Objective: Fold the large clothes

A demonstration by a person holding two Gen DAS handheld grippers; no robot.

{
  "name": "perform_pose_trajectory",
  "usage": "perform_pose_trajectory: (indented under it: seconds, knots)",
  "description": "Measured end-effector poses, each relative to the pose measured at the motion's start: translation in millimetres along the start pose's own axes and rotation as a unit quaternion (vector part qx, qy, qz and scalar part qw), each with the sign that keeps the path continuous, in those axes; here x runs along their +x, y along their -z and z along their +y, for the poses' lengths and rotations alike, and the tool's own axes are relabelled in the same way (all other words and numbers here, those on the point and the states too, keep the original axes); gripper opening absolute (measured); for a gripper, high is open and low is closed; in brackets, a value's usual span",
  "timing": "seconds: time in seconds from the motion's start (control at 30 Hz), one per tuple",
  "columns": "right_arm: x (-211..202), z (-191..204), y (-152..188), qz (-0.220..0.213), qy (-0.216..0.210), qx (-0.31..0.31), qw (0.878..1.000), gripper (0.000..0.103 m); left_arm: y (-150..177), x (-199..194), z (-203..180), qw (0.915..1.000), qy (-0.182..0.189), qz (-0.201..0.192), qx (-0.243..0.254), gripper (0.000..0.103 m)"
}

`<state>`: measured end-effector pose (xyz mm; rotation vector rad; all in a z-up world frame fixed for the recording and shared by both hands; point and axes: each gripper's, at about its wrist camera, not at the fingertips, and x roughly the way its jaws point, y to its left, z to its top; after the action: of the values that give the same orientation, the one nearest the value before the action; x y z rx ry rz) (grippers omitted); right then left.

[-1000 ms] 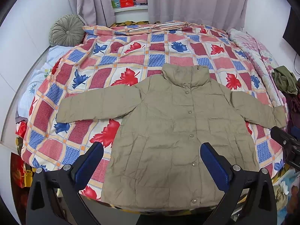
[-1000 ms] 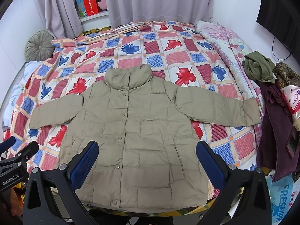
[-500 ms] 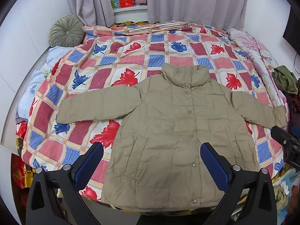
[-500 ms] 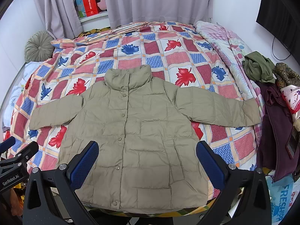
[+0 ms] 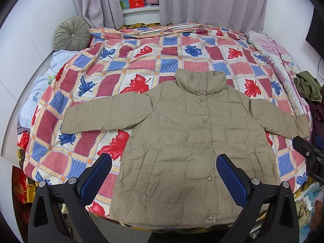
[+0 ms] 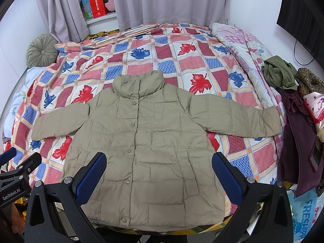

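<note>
A khaki padded jacket (image 5: 194, 141) lies flat and buttoned on the patchwork bedspread (image 5: 141, 64), collar away from me, both sleeves spread sideways, hem at the near bed edge. It also shows in the right wrist view (image 6: 149, 141). My left gripper (image 5: 164, 172) is open and empty, held above the hem. My right gripper (image 6: 160, 170) is open and empty too, above the lower front of the jacket. The right gripper's body shows at the left view's right edge (image 5: 309, 156); the left gripper's body shows at the right view's left edge (image 6: 16, 174).
A round grey-green cushion (image 5: 70, 33) sits at the far left corner by the wall. A pink quilt (image 6: 243, 40) lies along the bed's right side. A pile of clothes (image 6: 293, 121) sits to the right. Curtains (image 5: 212, 2) hang behind.
</note>
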<state>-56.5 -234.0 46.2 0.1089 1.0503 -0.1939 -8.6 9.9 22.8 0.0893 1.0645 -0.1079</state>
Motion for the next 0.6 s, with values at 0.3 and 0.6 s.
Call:
perform_pose_trajectory:
  seconds: [0.3, 0.6]
  knots:
    - [-0.1, 0.1, 0.1, 0.000, -0.001, 0.001, 1.000, 0.103, 0.1, 0.1, -0.5, 1.0000, 0.000, 0.000, 0.000, 0.103]
    - [-0.1, 0.4, 0.5, 0.000, -0.001, 0.000, 1.000, 0.103, 0.0, 0.2, -0.5, 1.0000, -0.001, 0.000, 0.000, 0.103]
